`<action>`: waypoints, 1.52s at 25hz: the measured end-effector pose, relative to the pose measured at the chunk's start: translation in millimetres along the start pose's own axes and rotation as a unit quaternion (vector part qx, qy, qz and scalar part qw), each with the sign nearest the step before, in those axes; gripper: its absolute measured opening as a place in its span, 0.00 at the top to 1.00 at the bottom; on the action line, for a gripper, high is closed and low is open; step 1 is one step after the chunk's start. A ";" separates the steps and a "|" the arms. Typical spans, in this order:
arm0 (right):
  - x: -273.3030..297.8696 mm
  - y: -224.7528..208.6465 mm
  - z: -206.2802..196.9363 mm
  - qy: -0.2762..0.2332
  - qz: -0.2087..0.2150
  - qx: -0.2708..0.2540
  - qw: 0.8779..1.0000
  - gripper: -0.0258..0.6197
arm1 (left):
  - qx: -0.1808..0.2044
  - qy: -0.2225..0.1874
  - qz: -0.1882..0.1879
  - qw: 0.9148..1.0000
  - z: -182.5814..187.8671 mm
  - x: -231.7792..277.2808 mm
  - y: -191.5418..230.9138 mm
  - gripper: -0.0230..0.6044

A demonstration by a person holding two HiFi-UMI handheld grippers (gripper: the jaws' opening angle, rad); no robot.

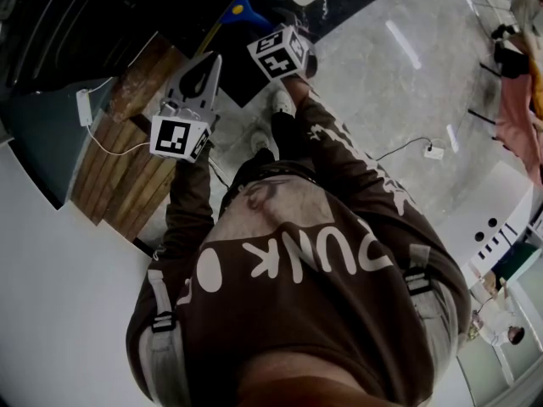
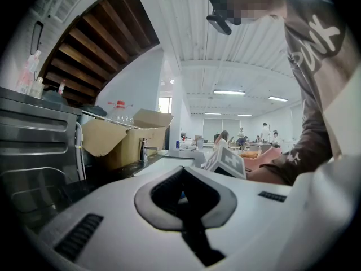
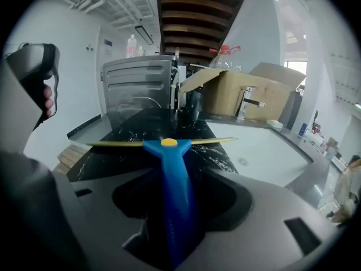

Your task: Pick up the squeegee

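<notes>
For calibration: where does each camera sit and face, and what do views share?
Left gripper view: on left gripper, level toward the cardboard box; brown sleeve shows.
Right gripper view: on right gripper, angled down at the blue-handled squeegee; a hand shows.
Head view: on the head, steeply down; sweatshirt, both grippers.
Shared: both gripper views see the box.

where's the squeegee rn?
Right gripper view, centre: the blue squeegee lies on the black counter, left of the white sink, its handle between the jaws of the right gripper.
</notes>
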State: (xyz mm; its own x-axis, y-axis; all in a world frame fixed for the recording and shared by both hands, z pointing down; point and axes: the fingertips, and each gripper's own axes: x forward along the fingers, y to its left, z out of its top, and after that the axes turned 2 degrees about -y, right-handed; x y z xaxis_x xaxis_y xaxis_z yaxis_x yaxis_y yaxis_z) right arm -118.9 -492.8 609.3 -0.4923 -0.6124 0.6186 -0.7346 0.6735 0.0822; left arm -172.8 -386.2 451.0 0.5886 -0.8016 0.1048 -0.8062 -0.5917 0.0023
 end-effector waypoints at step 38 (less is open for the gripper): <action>-55.3 14.2 40.0 -0.089 -0.015 -0.016 0.996 0.73 | 0.020 -0.015 0.001 1.000 21.8 -17.4 -16.9 0.96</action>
State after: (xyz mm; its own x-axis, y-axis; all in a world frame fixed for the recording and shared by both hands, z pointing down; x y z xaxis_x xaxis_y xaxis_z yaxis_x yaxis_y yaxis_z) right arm -120.8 -466.0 545.0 -0.5471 -0.6942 0.4677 -0.7362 0.6650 0.1259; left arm -168.1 -364.1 427.5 0.5894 -0.8044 0.0747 -0.8044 -0.5929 -0.0380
